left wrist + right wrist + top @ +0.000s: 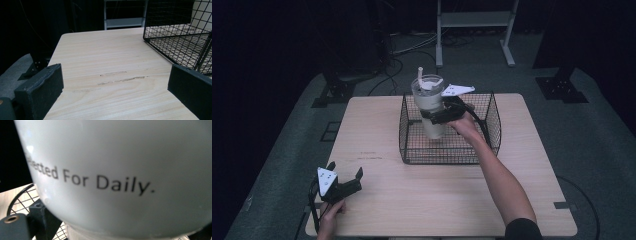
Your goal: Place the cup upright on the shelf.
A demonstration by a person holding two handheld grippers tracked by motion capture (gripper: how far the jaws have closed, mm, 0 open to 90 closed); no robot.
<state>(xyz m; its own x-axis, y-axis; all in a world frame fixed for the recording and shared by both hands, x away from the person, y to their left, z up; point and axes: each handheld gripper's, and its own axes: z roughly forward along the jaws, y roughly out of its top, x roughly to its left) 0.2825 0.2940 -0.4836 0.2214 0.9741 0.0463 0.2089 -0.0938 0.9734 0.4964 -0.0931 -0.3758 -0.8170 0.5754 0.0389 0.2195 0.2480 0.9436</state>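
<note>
The right gripper (438,116) is clamped around the middle of a white tumbler (430,106), holding it upright over the wire basket (492,131) at the far side of the table (422,200). Near the front left corner the left gripper (345,170) rests low with its jaws spread wide, gripping nothing.

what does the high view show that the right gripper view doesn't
High view alone: the whole table, the left tongs open near its front left corner, the straw and the floor. Right gripper view alone: the print "For Daily." on the cup wall. Both: the white cup held over the wire basket by the right tongs.
</note>
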